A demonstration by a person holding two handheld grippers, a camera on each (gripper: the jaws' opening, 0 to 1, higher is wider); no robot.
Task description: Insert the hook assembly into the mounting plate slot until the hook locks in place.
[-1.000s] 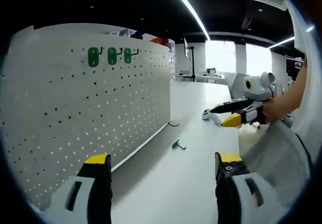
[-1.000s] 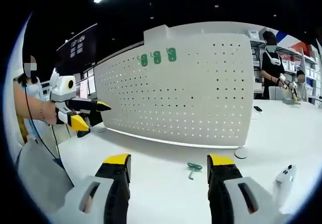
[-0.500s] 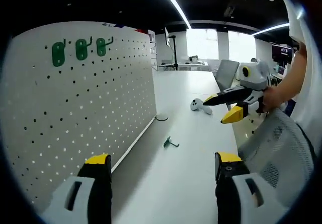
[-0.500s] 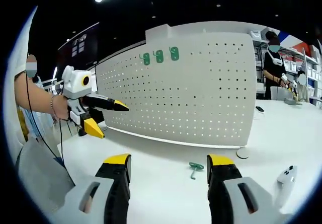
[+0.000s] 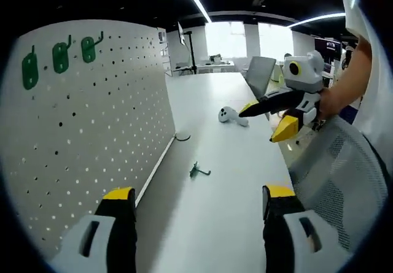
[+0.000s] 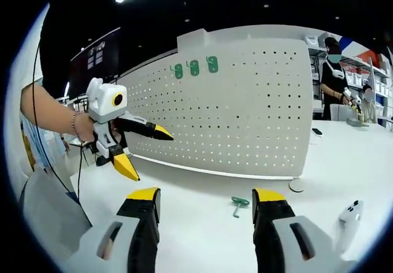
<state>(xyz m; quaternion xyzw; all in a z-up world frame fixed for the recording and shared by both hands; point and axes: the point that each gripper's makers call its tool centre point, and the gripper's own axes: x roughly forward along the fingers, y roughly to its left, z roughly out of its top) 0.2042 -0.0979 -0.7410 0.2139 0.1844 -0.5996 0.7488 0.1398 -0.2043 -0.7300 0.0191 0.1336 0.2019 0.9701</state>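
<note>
Between the yellow-tipped jaws of the left gripper (image 5: 196,202) there is only bare white table (image 5: 245,181); the jaws stand wide apart and hold nothing. The right gripper (image 6: 206,202) is the same, spread wide and empty over the tabletop. Each one also comes into the other's view, held up in a hand above the table with its black jaws parted and nothing between the yellow tips.

Just ahead of the right gripper, a small green hook (image 6: 238,205) lies flat on the table, a little way out from the foot of the white pegboard (image 6: 245,119). From the left gripper view the same hook (image 5: 198,171) lies near the board's bottom edge, clear of it.

Three green hooks (image 6: 194,67) already hang in a row near the top of the pegboard. A white controller (image 5: 230,116) rests farther along the table. At the far right of the right gripper view, two people (image 6: 334,76) stand beside another table.
</note>
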